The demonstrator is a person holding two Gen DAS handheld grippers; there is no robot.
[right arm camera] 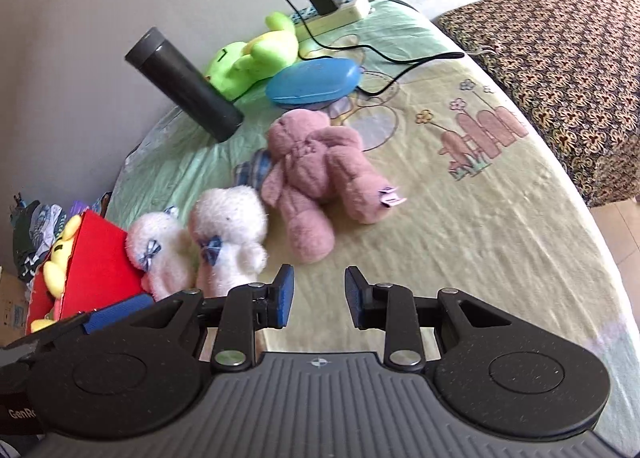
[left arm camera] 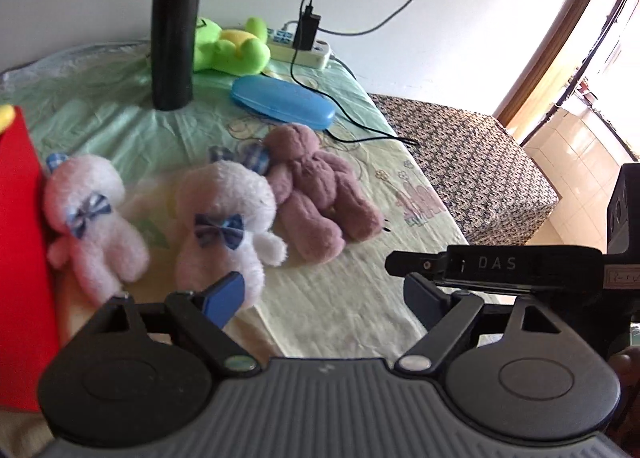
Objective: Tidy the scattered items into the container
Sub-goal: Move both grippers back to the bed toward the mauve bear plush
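Hovering both grippers over the table w/ nothing held. My left gripper [left arm camera: 320, 294] is spread wide, its left pad [left arm camera: 224, 298] just in front of the middle white bear [left arm camera: 226, 218], which lies ahead & left of the gap, not between the fingers. My right gripper [right arm camera: 319, 296] is about half open, jaws apart over bare tablecloth [right arm camera: 460, 242]; the same white bear [right arm camera: 230, 234] sits just left of its left pad, the mauve bear [right arm camera: 316, 178] a bit further ahead, roughly in line w/ the gap. Other white bear [left arm camera: 90, 218] leans against the red container [left arm camera: 20, 238] at far left. A yellow toy [right arm camera: 60, 258] is already inside it. Further back: green frog plush [left arm camera: 230, 44], blue glasses case [left arm camera: 282, 102], upright dark flask [left arm camera: 174, 30], power strip [left arm camera: 300, 50] w/ charger near the wall.
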